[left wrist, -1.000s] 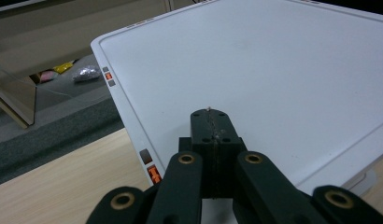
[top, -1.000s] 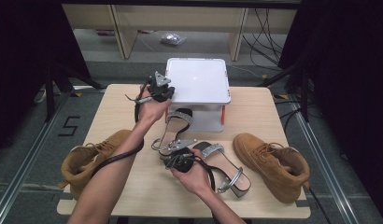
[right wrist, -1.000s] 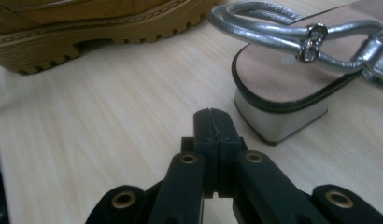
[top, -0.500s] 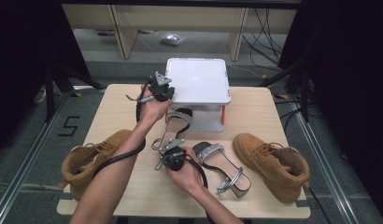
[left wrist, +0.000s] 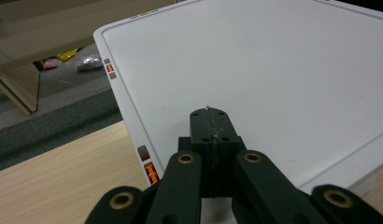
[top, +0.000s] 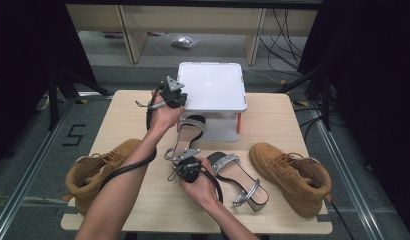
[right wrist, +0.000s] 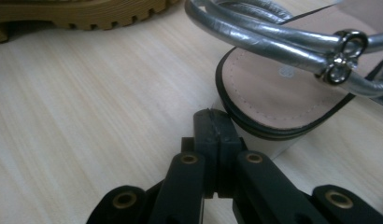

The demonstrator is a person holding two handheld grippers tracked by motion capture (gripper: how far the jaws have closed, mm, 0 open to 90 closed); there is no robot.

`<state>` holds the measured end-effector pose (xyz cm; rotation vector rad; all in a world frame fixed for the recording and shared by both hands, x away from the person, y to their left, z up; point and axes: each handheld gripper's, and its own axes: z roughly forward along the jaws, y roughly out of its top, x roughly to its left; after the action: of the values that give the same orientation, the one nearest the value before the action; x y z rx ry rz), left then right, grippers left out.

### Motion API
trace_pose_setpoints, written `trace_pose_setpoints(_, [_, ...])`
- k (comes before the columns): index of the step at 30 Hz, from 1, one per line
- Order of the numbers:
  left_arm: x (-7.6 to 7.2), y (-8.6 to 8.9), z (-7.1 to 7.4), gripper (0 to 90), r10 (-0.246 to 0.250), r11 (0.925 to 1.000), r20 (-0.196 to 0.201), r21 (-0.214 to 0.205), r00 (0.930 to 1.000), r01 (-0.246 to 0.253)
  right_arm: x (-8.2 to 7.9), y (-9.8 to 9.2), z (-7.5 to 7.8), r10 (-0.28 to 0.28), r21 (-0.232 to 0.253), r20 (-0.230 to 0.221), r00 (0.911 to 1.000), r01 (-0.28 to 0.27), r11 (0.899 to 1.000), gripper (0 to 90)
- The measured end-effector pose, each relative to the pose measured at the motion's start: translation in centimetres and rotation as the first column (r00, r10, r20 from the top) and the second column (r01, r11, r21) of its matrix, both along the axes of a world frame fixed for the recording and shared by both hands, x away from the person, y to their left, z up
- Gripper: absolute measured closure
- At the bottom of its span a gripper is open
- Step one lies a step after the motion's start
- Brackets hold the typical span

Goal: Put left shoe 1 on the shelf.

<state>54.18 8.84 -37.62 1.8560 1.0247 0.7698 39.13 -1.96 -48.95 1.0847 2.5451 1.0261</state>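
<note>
Two silver strappy sandals lie mid-table. One sandal [top: 189,131] has its toe under a white raised platform [top: 213,85]; the other sandal [top: 239,176] lies to its right. My left gripper [top: 177,98] is shut and empty, with its tips over the platform's [left wrist: 273,70] left edge. My right gripper [top: 182,164] is shut with nothing in it, low on the table. In the right gripper view its tips [right wrist: 212,119] sit right against the block heel of a sandal [right wrist: 283,88]; I cannot tell if they touch.
A tan boot [top: 95,172] lies at the table's left front edge and its mate [top: 290,170] at the right. The platform stands on orange-and-white legs at the back middle. Cables trail from both grippers across the bare wood.
My right gripper has shifted slightly left, toward the heel of the sandal under the platform. The left gripper has stayed at the platform's edge.
</note>
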Motion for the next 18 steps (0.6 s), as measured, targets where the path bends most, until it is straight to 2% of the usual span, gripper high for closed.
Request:
trace_pose_setpoints(2, [0.0, 0.0, 0.0, 89.7, -0.004, 1.0, 0.003, -0.001, 1.0, 0.004, 0.1, -0.1, 0.2, -0.004, -0.006, 0.005, 1.0, 0.004, 1.0, 90.0])
trace_pose_setpoints(3, [0.0, 0.0, 0.0, 89.7, -0.004, 1.0, 0.004, -0.001, 1.0, 0.004, 0.1, -0.3, 0.4, -0.019, 0.013, 0.023, 0.9995, 0.019, 1.0, 90.0])
trace_pose_setpoints(4, [0.0, 0.0, 0.0, 89.7, -0.004, 1.0, 0.004, -0.001, 1.0, 0.004, 0.1, -0.3, 0.4, -0.019, 0.013, 0.023, 0.9995, 0.019, 1.0, 90.0])
trace_pose_setpoints(5, [0.0, 0.0, 0.0, 89.7, -0.001, 1.0, 0.0, -0.002, 1.0, 0.001, 0.5, -0.8, 0.9, -0.003, -0.029, 0.097, 0.9953, 0.006, 1.0, 90.0])
trace_pose_setpoints(7, [0.1, 0.1, 0.0, 89.7, -0.005, 1.0, 0.0, -0.005, 1.0, 0.005, 0.8, -1.0, 1.3, -0.03, -0.02, 0.088, 0.9957, 0.032, 0.999, 90.0])
trace_pose_setpoints(13, [0.1, -0.1, 0.1, 89.7, -0.004, 1.0, -0.005, 0.0, 1.0, 0.004, 1.6, -1.7, 1.4, -0.053, -0.034, 0.091, 0.9945, 0.056, 0.998, 90.0])
trace_pose_setpoints(18, [0.1, -0.1, 0.1, 89.7, -0.001, 1.0, -0.004, 0.001, 1.0, 0.001, 2.3, -2.2, 1.4, -0.085, -0.041, 0.124, 0.9887, 0.091, 0.995, 90.0])
